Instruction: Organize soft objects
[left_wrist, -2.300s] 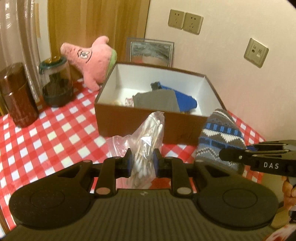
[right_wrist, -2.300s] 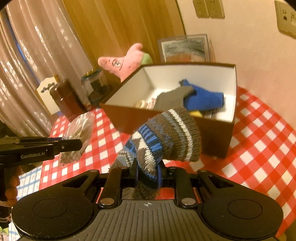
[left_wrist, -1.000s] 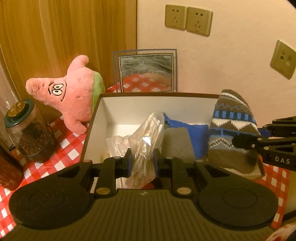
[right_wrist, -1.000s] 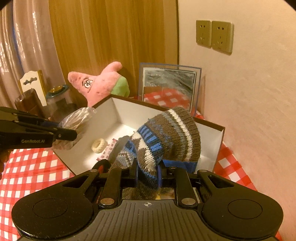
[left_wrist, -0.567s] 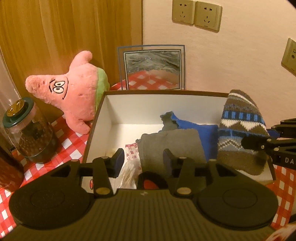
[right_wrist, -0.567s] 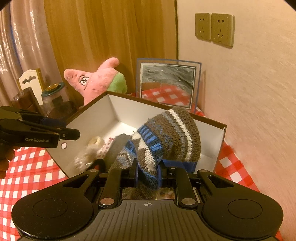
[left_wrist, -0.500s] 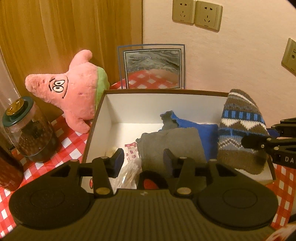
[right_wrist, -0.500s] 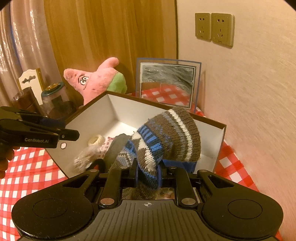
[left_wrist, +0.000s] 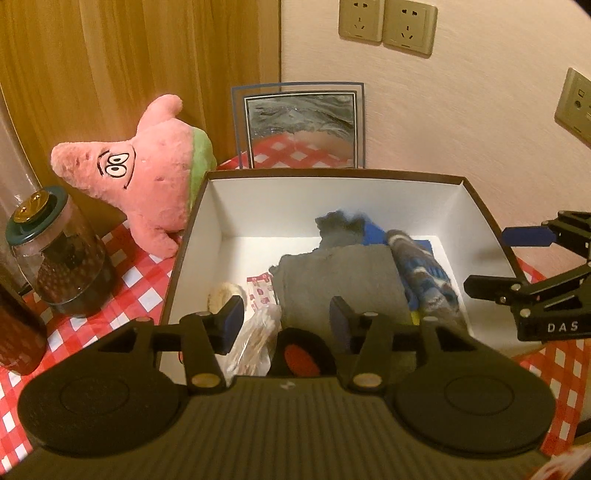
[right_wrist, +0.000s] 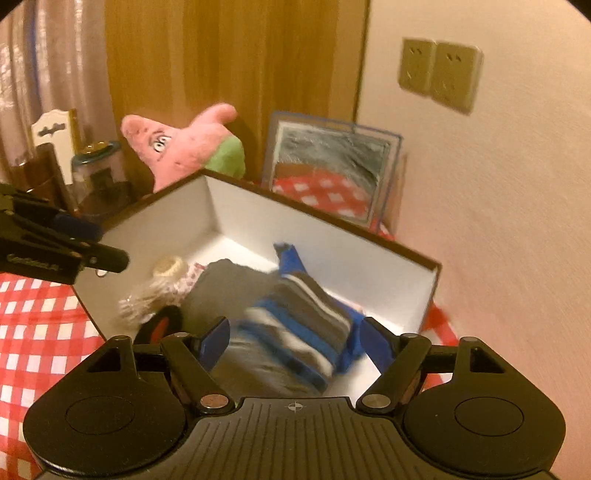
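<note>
warm, dim, yellow-orange indoor light tints both views, with no visible lamp. the white inside of the box is the brightest area; its near left corner is shaded. the left wrist view is mostly sharp, though the knitted hat in the box is smeared. the right wrist view is blurred by motion throughout: the hat, wall sockets and pink plush are soft. fisheye curvature bends the edges, with dark corners. the picture frame glass reflects the checked cloth.
</note>
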